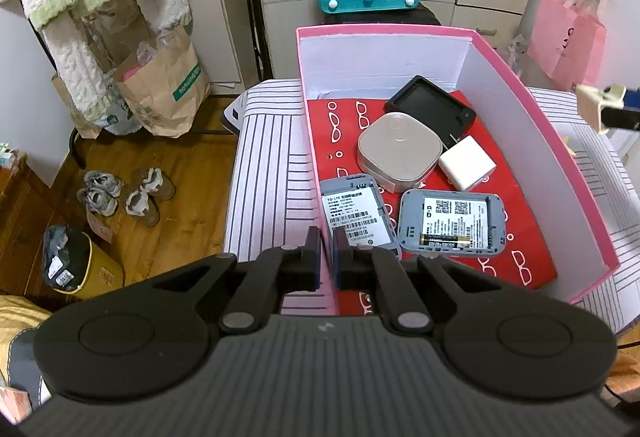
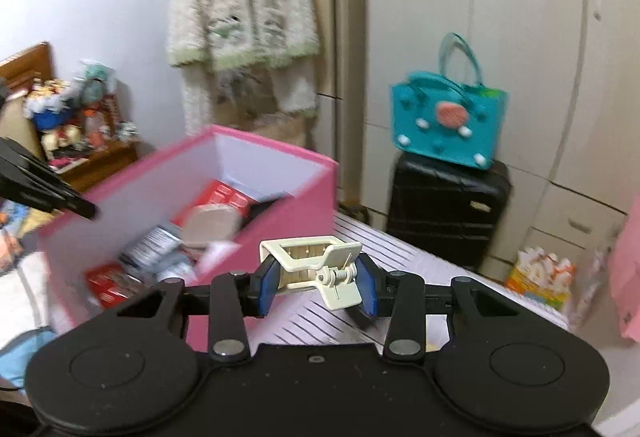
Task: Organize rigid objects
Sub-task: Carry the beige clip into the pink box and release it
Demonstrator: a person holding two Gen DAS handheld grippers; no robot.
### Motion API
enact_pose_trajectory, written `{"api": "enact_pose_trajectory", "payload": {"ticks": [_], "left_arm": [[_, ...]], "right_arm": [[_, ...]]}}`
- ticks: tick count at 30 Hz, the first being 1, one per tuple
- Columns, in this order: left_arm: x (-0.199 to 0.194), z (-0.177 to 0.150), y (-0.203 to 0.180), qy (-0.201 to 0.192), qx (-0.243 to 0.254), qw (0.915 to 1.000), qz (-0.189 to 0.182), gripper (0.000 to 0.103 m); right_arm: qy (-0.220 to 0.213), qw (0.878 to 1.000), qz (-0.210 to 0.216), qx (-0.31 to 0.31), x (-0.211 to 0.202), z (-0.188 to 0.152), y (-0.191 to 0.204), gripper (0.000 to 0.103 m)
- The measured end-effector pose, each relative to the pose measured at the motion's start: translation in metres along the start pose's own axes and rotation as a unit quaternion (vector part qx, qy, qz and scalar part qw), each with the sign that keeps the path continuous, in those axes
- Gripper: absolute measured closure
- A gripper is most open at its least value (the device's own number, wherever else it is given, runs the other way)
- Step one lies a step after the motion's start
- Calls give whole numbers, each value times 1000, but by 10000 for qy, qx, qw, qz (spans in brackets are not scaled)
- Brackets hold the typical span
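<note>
A pink box (image 1: 540,141) with white inner walls stands on the striped bed cover (image 1: 264,165). On its red lining lie a black case (image 1: 430,105), a beige square device (image 1: 398,149), a white charger (image 1: 466,167), two open grey routers (image 1: 356,213) and an AA battery (image 1: 444,239). My left gripper (image 1: 326,237) is shut on the box's near-left wall, one finger outside and one inside. My right gripper (image 2: 316,285) is shut on a cream spring clip (image 2: 312,265), held in the air to the right of the box (image 2: 280,225). The clip (image 1: 600,101) also shows at the left wrist view's right edge.
A teal felt bag (image 2: 448,121) sits on a black suitcase (image 2: 444,209) behind the bed, in front of the wardrobes. Paper bags (image 1: 160,93) and shoes (image 1: 124,193) stand on the wooden floor at the left. A pink bag (image 1: 568,41) hangs at the right.
</note>
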State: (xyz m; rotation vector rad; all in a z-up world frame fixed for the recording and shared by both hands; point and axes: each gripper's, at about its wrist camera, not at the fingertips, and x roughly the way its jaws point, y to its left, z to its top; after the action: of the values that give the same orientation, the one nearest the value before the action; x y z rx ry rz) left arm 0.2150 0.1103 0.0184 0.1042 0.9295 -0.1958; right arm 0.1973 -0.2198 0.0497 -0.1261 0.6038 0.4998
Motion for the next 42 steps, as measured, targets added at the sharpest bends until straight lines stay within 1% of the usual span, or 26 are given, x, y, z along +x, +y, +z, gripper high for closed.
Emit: {"api": "enact_pose_trajectory", "payload": {"ticks": [3, 5, 8, 10, 13, 15, 18, 22, 25, 31, 32, 34, 36, 37, 38, 42], "left_arm": [[-5, 0, -1, -127, 116, 9999, 5, 98], [-6, 0, 1, -134, 76, 9999, -52, 98], [-5, 0, 3, -140, 76, 9998, -80, 98], [-4, -1, 3, -136, 94, 9998, -100, 98], [-5, -2, 1, -163, 313, 9993, -90, 98], [-5, -3, 1, -170, 315, 9993, -128, 98], [-6, -3, 1, -178, 338, 9992, -141, 98], [-6, -4, 2, -203, 346, 9991, -162, 98], [-7, -5, 3, -222, 327, 9990, -187, 98], [-8, -6, 3, -251, 326, 9990, -191, 97], [-8, -6, 4, -253, 316, 9990, -194, 97], [-8, -7, 3, -257, 311, 9990, -198, 97], [-8, -6, 3, -259, 327, 9990, -186, 97], [-8, -7, 3, -258, 328, 9990, -182, 97], [-7, -6, 3, -255, 330, 9990, -180, 97], [-7, -7, 2, -275, 324, 9989, -174, 97]], "right_arm": [[-37, 9991, 414, -88, -2, 20, 19, 57], [-19, 9971, 746, -151, 2, 34, 34, 57], [155, 9927, 1170, -257, 20, 52, 56, 57], [334, 9896, 1347, -376, 41, 63, 74, 57], [520, 9882, 1273, -679, 71, 76, 98, 57], [572, 9859, 1202, -1010, 89, 83, 112, 57], [908, 9797, 1251, -1275, 125, 92, 126, 57], [1336, 9698, 1338, -1542, 161, 89, 145, 57], [1492, 9645, 1272, -1769, 180, 87, 155, 57], [1875, 9522, 1405, -1958, 208, 80, 162, 56], [1890, 9516, 1412, -1968, 212, 79, 165, 55], [1852, 9530, 1394, -1949, 210, 77, 163, 48], [1728, 9570, 1436, -1836, 202, 78, 158, 48], [1654, 9598, 1455, -1737, 196, 80, 155, 45], [1544, 9640, 1478, -1579, 187, 82, 149, 41], [1081, 9763, 1611, -961, 141, 90, 121, 39]]}}
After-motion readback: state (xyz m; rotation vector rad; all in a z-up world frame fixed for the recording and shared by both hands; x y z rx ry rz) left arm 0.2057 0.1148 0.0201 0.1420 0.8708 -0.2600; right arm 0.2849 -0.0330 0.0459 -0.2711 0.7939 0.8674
